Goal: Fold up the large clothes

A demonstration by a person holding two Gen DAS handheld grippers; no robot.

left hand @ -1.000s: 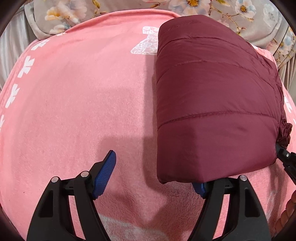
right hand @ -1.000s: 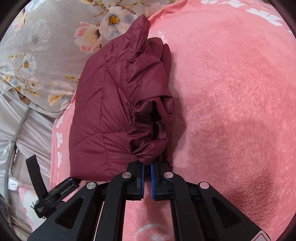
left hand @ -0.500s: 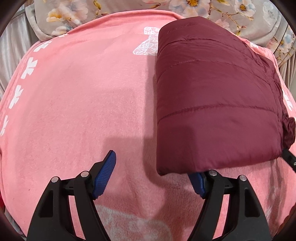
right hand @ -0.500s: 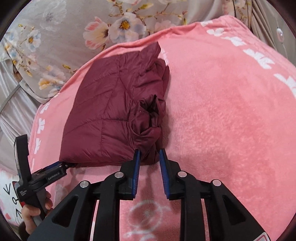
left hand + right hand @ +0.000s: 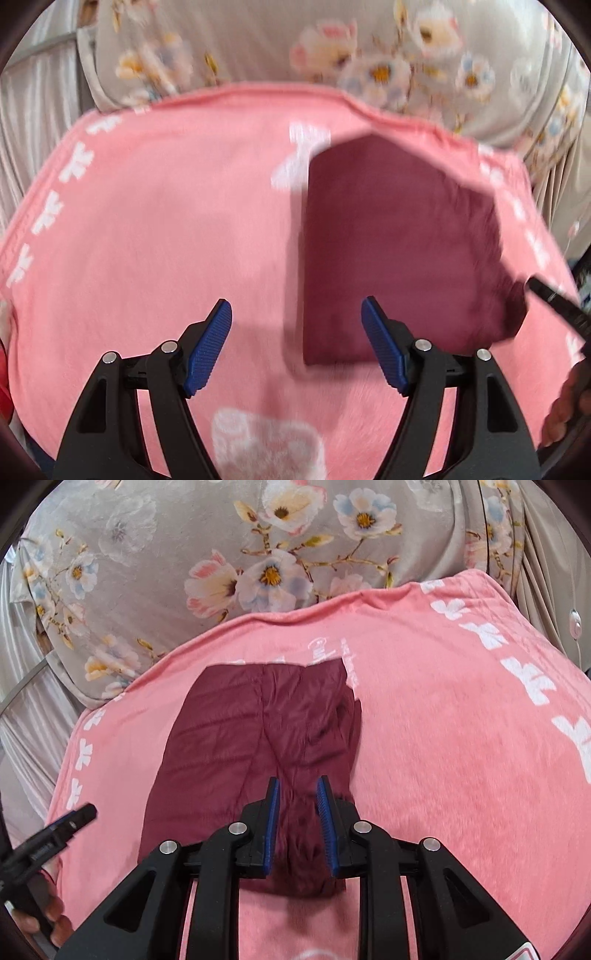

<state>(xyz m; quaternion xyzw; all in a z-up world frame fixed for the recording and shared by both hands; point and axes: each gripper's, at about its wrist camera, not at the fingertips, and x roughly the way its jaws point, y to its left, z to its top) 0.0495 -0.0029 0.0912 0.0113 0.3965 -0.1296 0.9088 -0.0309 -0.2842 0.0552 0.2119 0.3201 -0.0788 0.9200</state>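
Lying folded at the frame's centre, the soft, slippery jacket (image 5: 251,738) looked best gripped at its bunched edge; both grippers (image 5: 297,343) (image 5: 297,827) stood apart, empty.

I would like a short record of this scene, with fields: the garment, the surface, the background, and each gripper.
garment: maroon padded jacket, folded into a compact block, lying flat
surface: pink blanket with white prints
background: grey floral bedding beyond the blanket
left gripper: open, nothing between the pads, above the blanket beside the jacket's near corner
right gripper: jaws have just been opening; open, pads clear of the jacket's bunched edge
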